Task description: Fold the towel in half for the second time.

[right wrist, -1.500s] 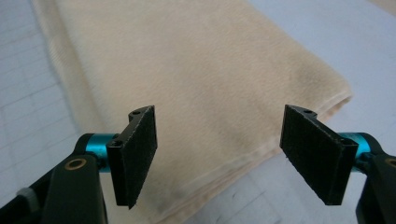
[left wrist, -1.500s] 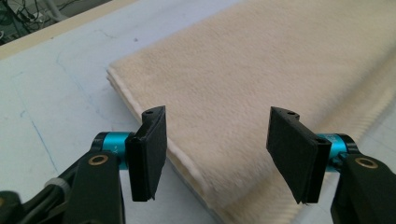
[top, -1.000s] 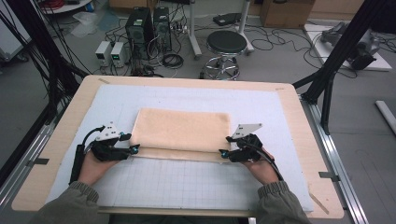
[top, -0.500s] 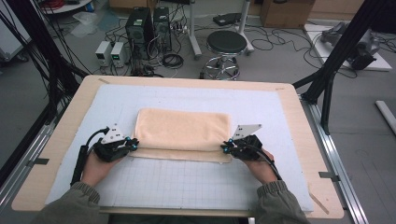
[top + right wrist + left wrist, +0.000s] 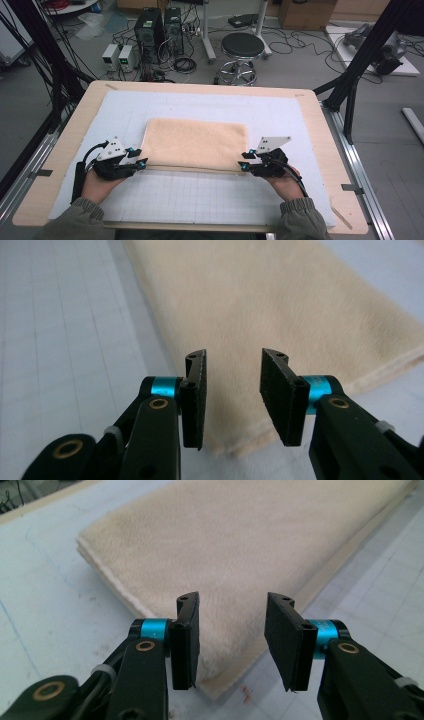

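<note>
A folded beige towel [image 5: 197,142] lies flat on the white gridded mat [image 5: 200,200]. My left gripper [image 5: 141,161] hovers at the towel's near left corner and my right gripper [image 5: 243,162] at its near right corner. In the left gripper view the left gripper [image 5: 231,630] stands open, its jaws having just been opening, with the towel [image 5: 250,540] corner lying under the gap and untouched by the pads. The right gripper [image 5: 232,390] has likewise just been opening and stands open over the towel [image 5: 280,300] edge, gripping nothing.
The mat covers most of a wooden table [image 5: 55,170]. Beyond the far edge stand a black stool [image 5: 242,47], computer towers [image 5: 159,25] and loose cables on the floor. A black frame post [image 5: 367,55] rises at the right.
Both hands have shifted slightly outward and back toward the person, off the towel's near edge. The towel lies as before.
</note>
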The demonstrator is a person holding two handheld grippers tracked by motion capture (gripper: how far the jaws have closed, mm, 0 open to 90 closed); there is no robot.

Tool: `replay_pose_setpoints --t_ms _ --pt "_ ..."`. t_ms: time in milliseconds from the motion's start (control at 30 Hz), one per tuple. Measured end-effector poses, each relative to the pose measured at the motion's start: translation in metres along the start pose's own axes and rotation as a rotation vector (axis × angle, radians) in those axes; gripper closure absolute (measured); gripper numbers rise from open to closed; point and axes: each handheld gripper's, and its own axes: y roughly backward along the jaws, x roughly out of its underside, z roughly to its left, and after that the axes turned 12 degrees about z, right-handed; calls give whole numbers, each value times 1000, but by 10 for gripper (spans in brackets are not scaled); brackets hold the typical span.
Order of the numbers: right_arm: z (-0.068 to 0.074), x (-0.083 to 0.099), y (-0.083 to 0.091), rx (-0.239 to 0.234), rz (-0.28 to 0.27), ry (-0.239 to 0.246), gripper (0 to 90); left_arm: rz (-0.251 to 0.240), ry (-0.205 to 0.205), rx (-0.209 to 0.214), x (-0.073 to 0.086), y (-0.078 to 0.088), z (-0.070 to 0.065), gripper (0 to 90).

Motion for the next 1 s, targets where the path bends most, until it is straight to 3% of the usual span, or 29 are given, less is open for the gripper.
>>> replay_pose_setpoints --t_ms 33,100,233,367,567,767,1000 --pt "-1 -1 -1 -9 -25 -11 637 0 0 -2 -2 -2 -1 570" --pt "-3 -4 -7 -13 -24 -18 646 12 -8 4 -6 -9 -2 609" --pt "-8 -3 -26 -59 33 -26 648 90 -33 6 -6 -25 -2 746" --pt "-9 2 -37 -59 98 -2 655 150 -24 37 0 -36 1 758" --pt "-7 2 -37 -36 113 10 660 159 -36 28 0 -35 -3 770" --pt "-10 4 -29 -21 46 -41 552 123 -20 22 -2 -31 -1 672" --pt "-13 5 -24 19 18 -93 420 89 11 16 -4 -25 0 521"
